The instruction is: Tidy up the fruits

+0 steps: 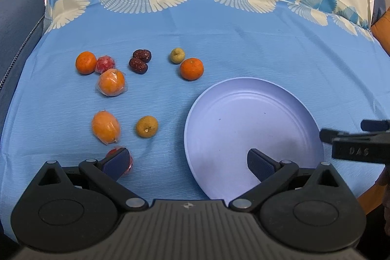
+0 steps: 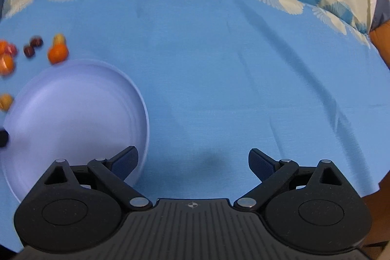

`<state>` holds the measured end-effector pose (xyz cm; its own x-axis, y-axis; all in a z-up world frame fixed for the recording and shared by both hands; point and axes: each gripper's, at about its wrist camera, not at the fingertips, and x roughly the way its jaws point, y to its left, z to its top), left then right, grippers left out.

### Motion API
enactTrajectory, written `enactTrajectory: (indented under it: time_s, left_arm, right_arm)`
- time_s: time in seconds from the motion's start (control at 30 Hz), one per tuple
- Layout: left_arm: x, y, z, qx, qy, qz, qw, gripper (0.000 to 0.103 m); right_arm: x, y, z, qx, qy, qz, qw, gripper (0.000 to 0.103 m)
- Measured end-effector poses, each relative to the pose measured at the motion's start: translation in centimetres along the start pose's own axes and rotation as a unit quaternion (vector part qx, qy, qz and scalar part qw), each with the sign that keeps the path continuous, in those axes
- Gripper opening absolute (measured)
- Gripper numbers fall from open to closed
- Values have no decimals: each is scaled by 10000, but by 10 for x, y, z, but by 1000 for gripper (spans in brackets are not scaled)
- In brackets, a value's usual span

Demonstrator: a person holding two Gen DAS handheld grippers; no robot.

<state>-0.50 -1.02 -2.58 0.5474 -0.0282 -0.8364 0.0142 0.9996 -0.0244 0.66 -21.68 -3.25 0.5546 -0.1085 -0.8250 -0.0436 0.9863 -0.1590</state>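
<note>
A pale blue plate point(image 1: 253, 113) lies empty on the blue cloth; it also shows in the right wrist view point(image 2: 73, 104). Left of it lie several fruits: a tangerine point(image 1: 85, 62), a tangerine point(image 1: 191, 68), wrapped oranges point(image 1: 111, 82) point(image 1: 106, 127), two dark dates point(image 1: 140, 61), two small greenish fruits point(image 1: 147, 126) point(image 1: 177, 55) and red wrapped fruits point(image 1: 105, 63). My left gripper point(image 1: 187, 160) is open and empty, its left finger over a red fruit point(image 1: 129, 163), its right finger over the plate. My right gripper point(image 2: 193, 160) is open and empty beside the plate's right rim.
The blue cloth point(image 1: 219, 40) with a cream fan-pattern border covers the table. A blue padded seat point(image 1: 14, 23) stands at the left. The right gripper's black body point(image 1: 358, 140) shows at the plate's right edge. An orange cushion point(image 1: 382, 31) is at the far right.
</note>
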Motion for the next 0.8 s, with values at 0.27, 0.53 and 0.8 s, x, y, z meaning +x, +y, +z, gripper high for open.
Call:
enactTrajectory:
  time_s: [0.27, 0.53, 0.8]
  left_arm:
    - [-1, -2, -1, 39, -16, -86, 10000, 102]
    - [-1, -1, 0, 8, -40, -136, 9999, 102]
    - [-2, -4, 0, 91, -68, -178, 9998, 102]
  right_arm:
    - [-17, 5, 11, -22, -435, 758, 9962, 97]
    - [-23, 15, 13, -220, -534, 863, 9946, 95]
    - [-19, 19, 9, -167, -555, 770, 9953, 92]
